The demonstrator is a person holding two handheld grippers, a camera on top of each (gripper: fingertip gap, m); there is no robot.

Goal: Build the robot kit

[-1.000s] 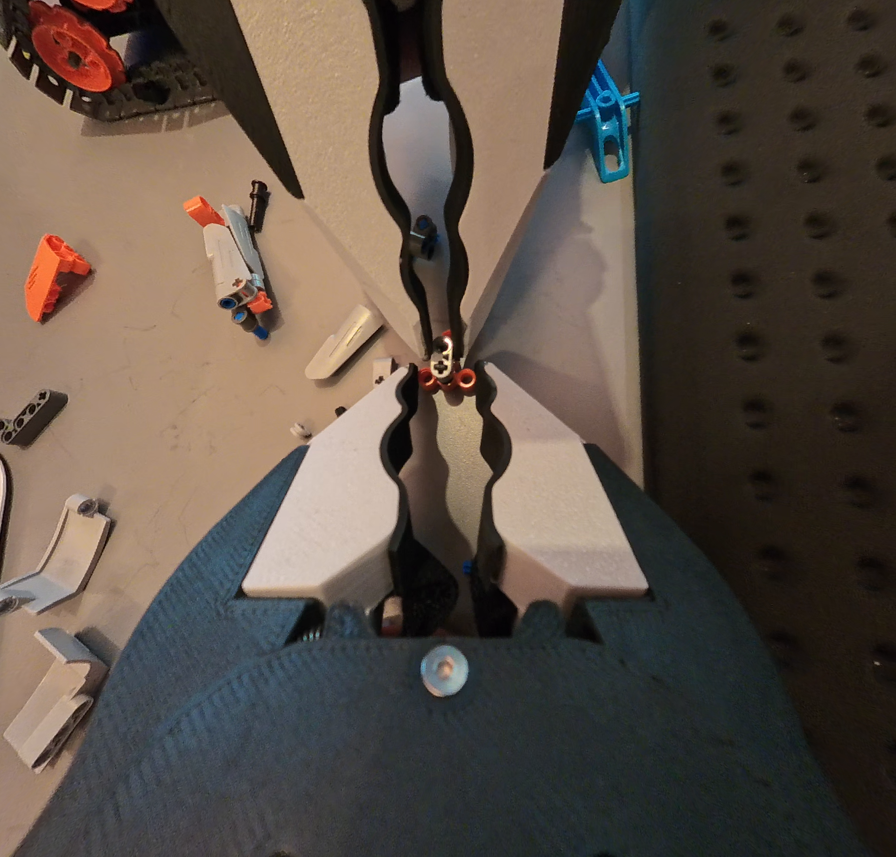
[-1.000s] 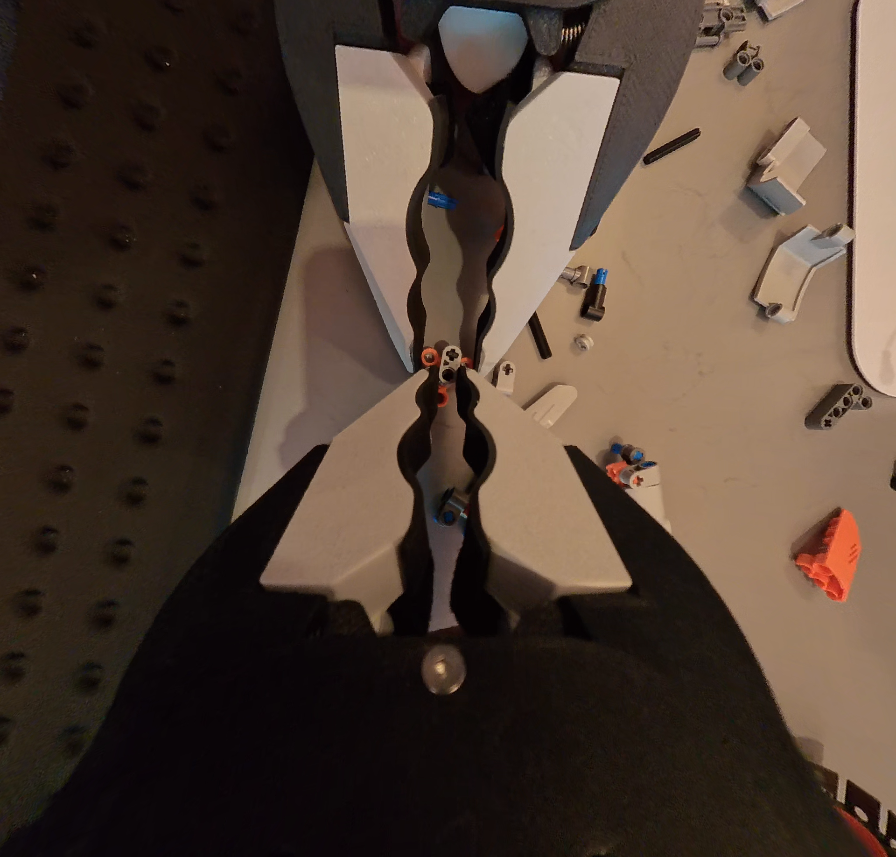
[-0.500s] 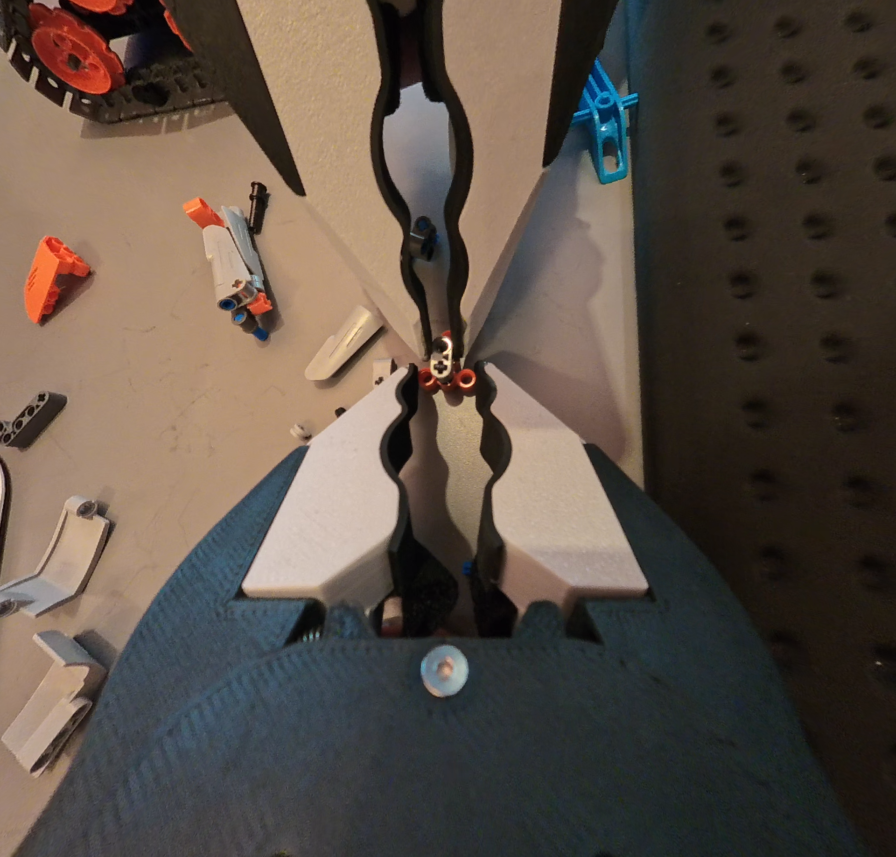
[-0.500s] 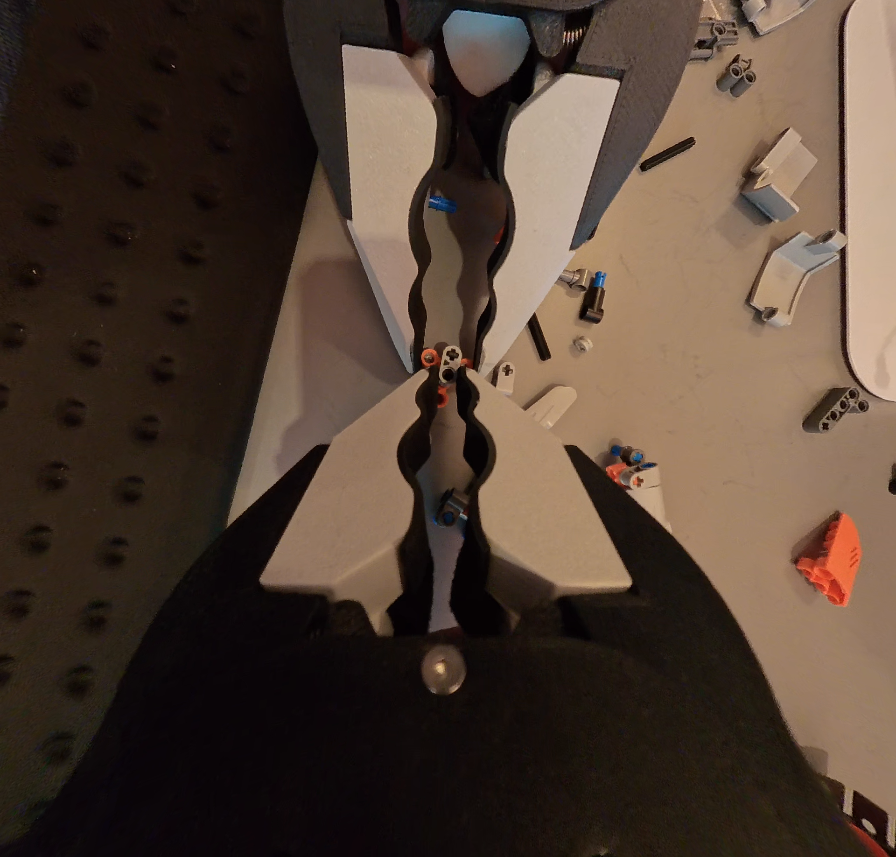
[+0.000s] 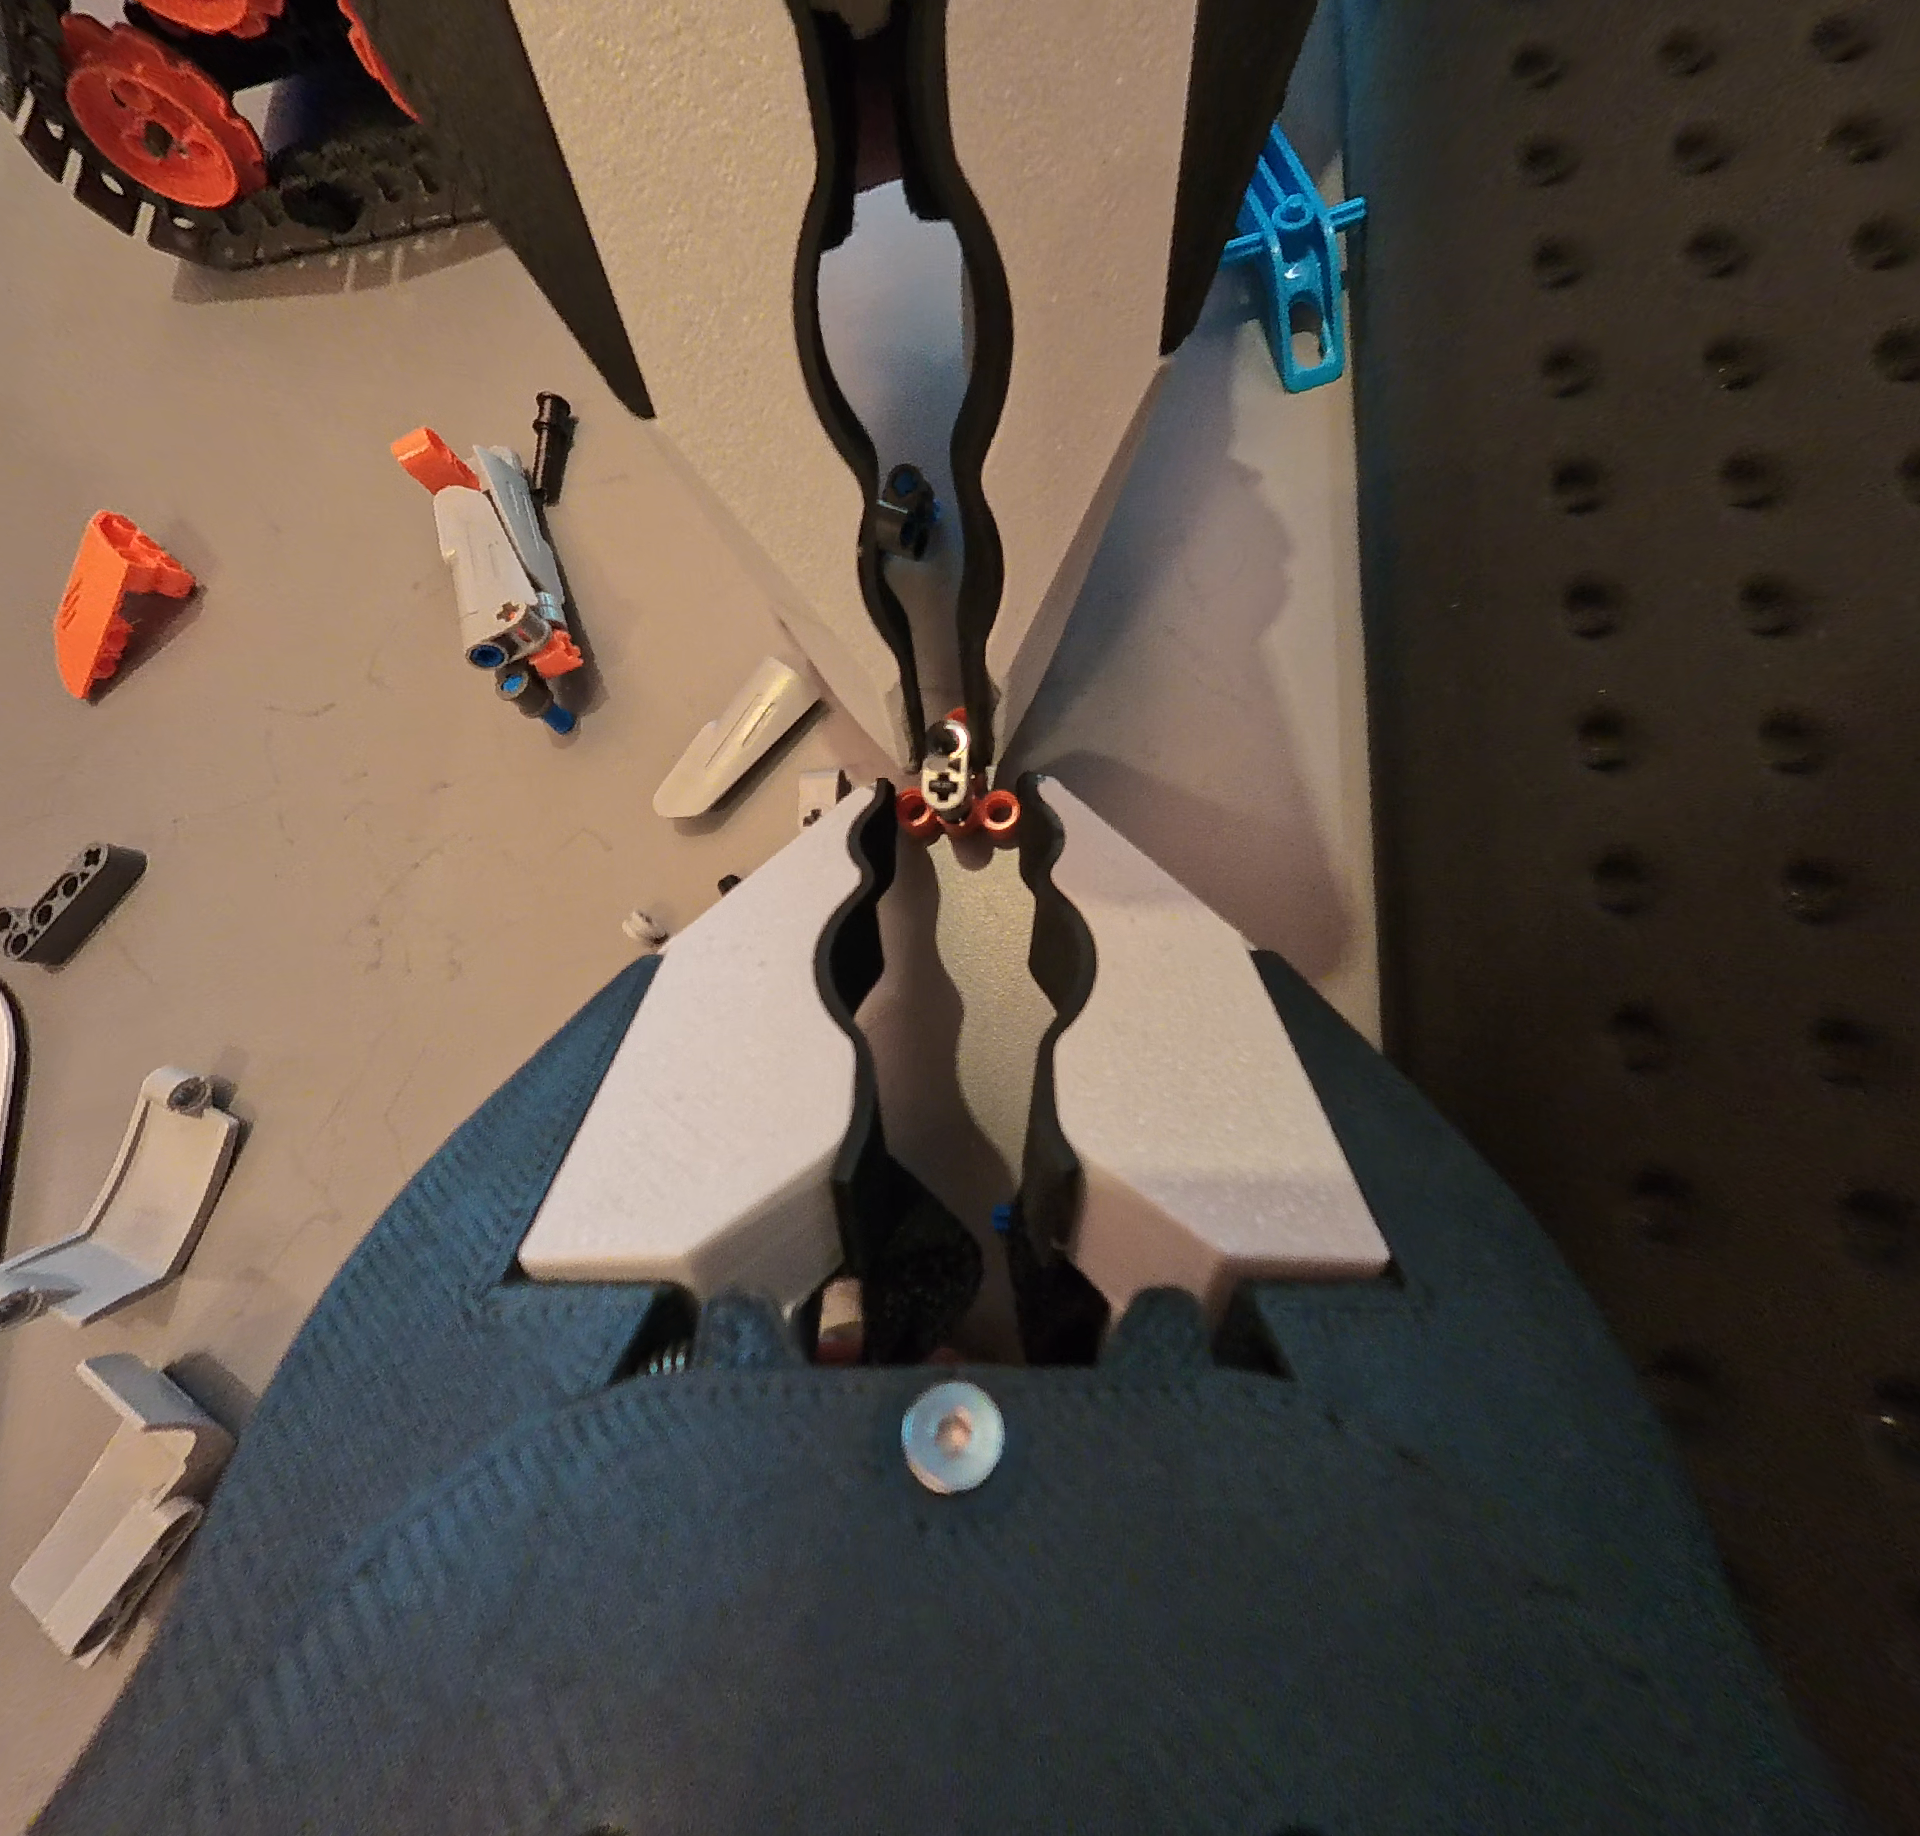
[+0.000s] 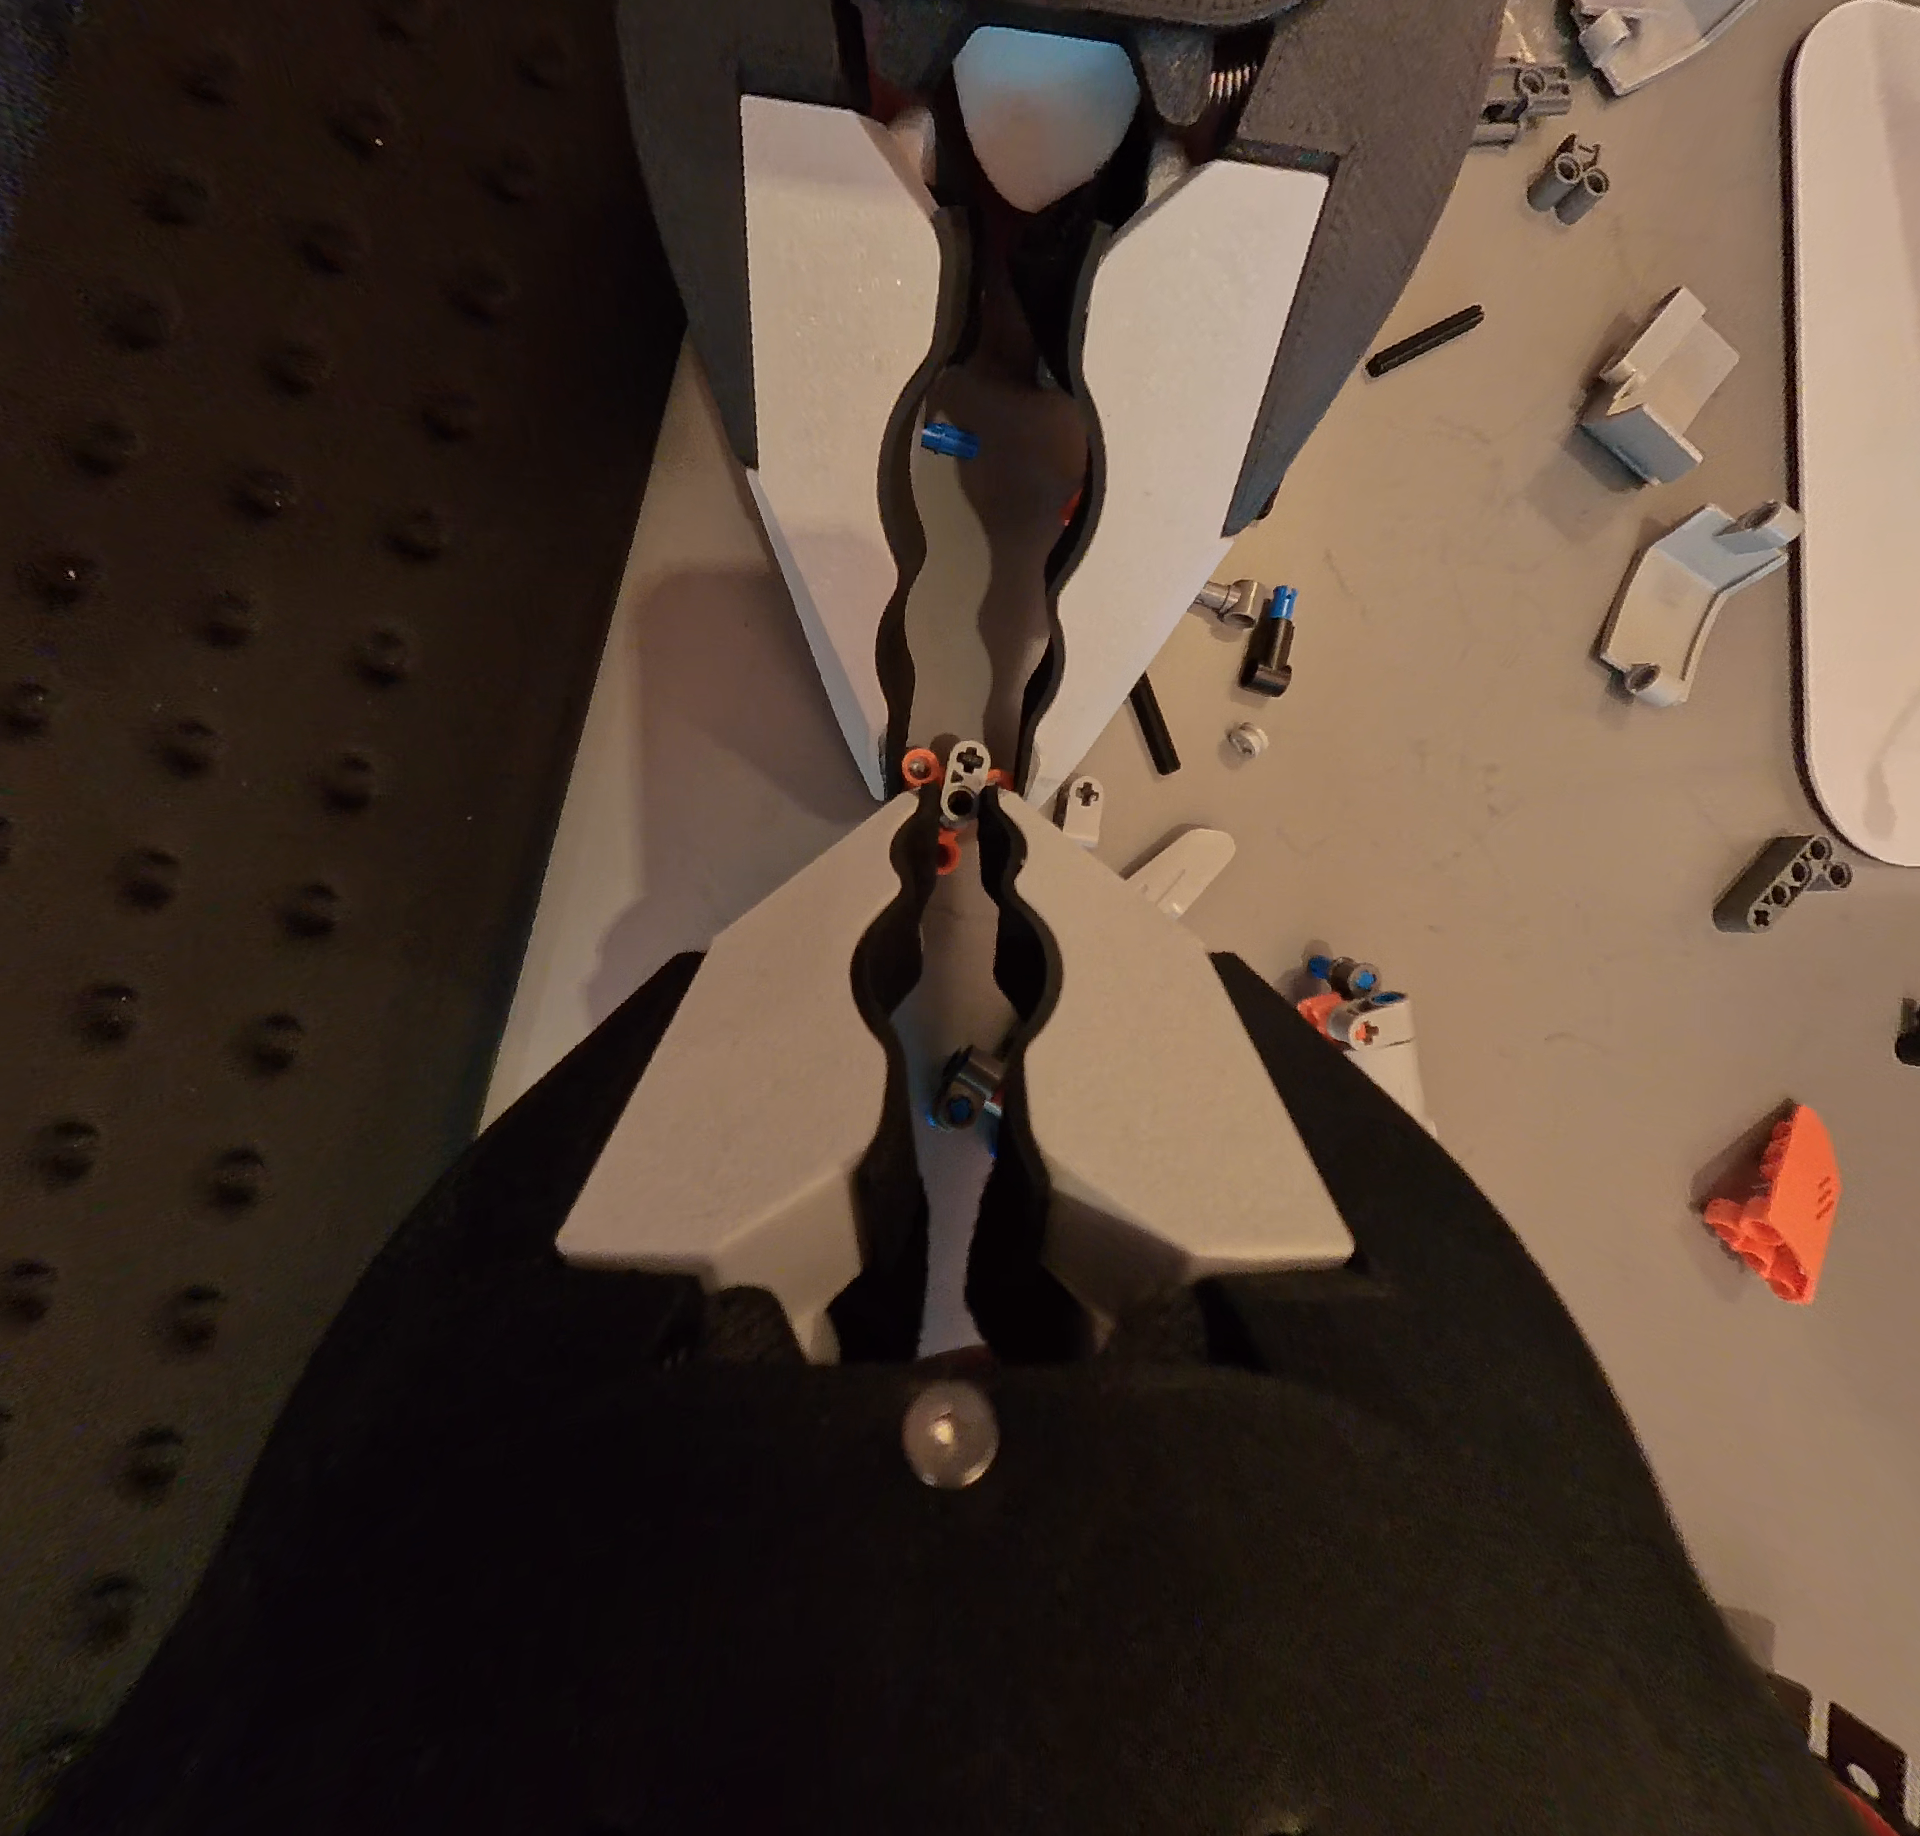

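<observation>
My two grippers meet tip to tip above a grey table (image 5: 312, 851). My left gripper (image 5: 961, 815) is shut on a small orange pin-hole piece (image 5: 1003, 812); it also shows in the right wrist view (image 6: 917, 766). My right gripper (image 6: 956, 815) is shut on a small grey connector (image 6: 964, 773) with a cross hole. In the left wrist view the right gripper (image 5: 951, 747) comes in from the top, and the grey connector (image 5: 948, 766) touches the orange piece. A small black-and-blue pin part (image 6: 966, 1090) lies on the table under my right fingers.
A black studded mat (image 5: 1662, 747) borders the table. Loose parts lie around: a tracked assembly with orange wheels (image 5: 156, 124), a blue piece (image 5: 1294, 269), an orange wedge (image 6: 1766, 1204), a grey-white assembly (image 5: 499, 560), grey curved panels (image 5: 156, 1194), a black angled beam (image 6: 1782, 882), a white oval plate (image 6: 1860, 436). The black angled beam (image 6: 1782, 882) is about equally far from each gripper, around 20 centimetres. Look for it in the left wrist view (image 5: 65, 899) too.
Nearly nothing. Both grippers stay tip to tip with their pieces pressed together; the right wrist view has shifted very slightly.
</observation>
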